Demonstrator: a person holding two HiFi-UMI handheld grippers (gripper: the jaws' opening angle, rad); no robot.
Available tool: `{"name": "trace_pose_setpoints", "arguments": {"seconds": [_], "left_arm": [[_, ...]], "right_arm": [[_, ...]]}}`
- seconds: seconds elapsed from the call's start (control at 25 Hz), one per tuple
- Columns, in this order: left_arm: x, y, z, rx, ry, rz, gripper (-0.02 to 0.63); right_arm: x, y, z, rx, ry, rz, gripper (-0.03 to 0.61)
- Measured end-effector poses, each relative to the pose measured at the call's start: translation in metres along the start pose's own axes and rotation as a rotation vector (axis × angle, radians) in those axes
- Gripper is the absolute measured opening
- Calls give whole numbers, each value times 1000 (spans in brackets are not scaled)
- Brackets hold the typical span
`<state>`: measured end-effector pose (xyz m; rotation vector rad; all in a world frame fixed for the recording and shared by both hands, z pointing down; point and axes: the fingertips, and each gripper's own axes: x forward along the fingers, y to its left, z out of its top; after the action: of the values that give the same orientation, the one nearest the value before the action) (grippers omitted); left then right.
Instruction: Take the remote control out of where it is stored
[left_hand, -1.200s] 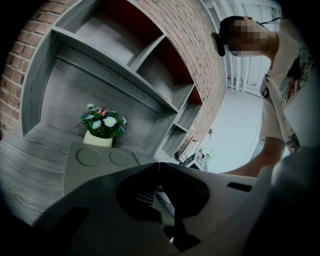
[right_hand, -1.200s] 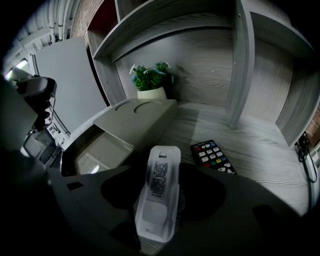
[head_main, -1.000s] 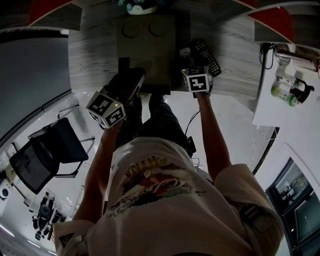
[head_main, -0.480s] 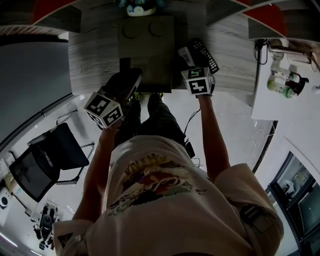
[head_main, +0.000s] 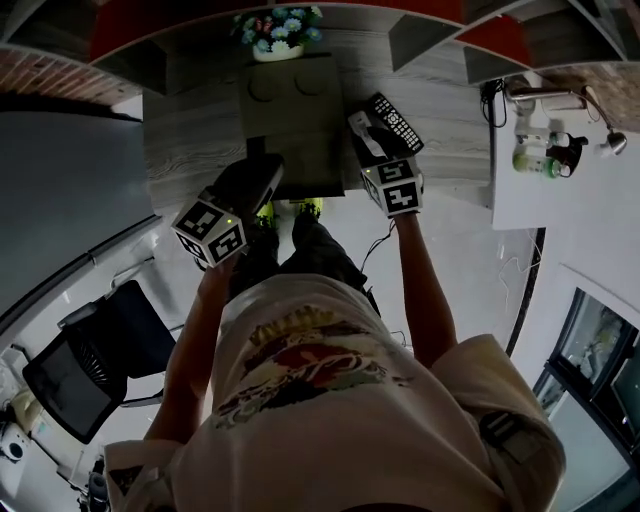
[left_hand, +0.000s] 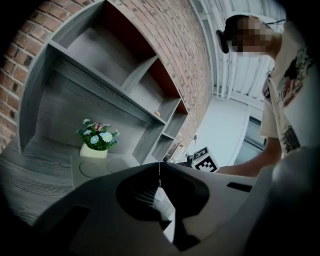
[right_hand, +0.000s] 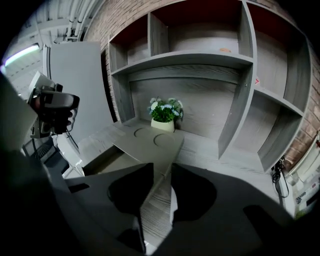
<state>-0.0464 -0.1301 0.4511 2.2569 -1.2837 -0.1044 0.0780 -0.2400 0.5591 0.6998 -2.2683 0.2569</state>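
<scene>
A: The right claw (right_hand: 161, 175) has just been closing. Little gap, nothing in it. The left claw (left_hand: 160, 167) is pressed shut, empty.
B: And the remote control (head_main: 394, 120)?
A: Lying on the desk (head_main: 190, 140), by the right claw.

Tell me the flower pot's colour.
Cream; the pot shows best in the right gripper view.

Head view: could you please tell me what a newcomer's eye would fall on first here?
A potted plant with blue and white flowers stands out at the back of the grey wood-grain desk, just behind a dark flat-topped box with two round marks on its top. Right of the box, a black remote control lies on the desk.
</scene>
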Motion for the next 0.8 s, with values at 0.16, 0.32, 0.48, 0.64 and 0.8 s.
{"name": "trace_pose_setpoints", "arguments": {"seconds": [0.16,0.32,0.48,0.64,0.8], "left_arm": [[-12,-5,11,-10,-6,-33,6],[-28,-10,13,-20,-8,-85,6],[-45,-10,11,-32,-3,-138,6],[-60,-8,0,-55,2,-187,6],[-74,-7,-6,-59,6,-200,6]], "right_arm": [[-13,22,11,13,-17,14,47],[-29,46,29,0,-40,-7,21],[-44,77,49,25,-81,-14,9],[-57,104,54,40,-111,-26,9],[-75,124,56,66,-125,-25,8]]}}
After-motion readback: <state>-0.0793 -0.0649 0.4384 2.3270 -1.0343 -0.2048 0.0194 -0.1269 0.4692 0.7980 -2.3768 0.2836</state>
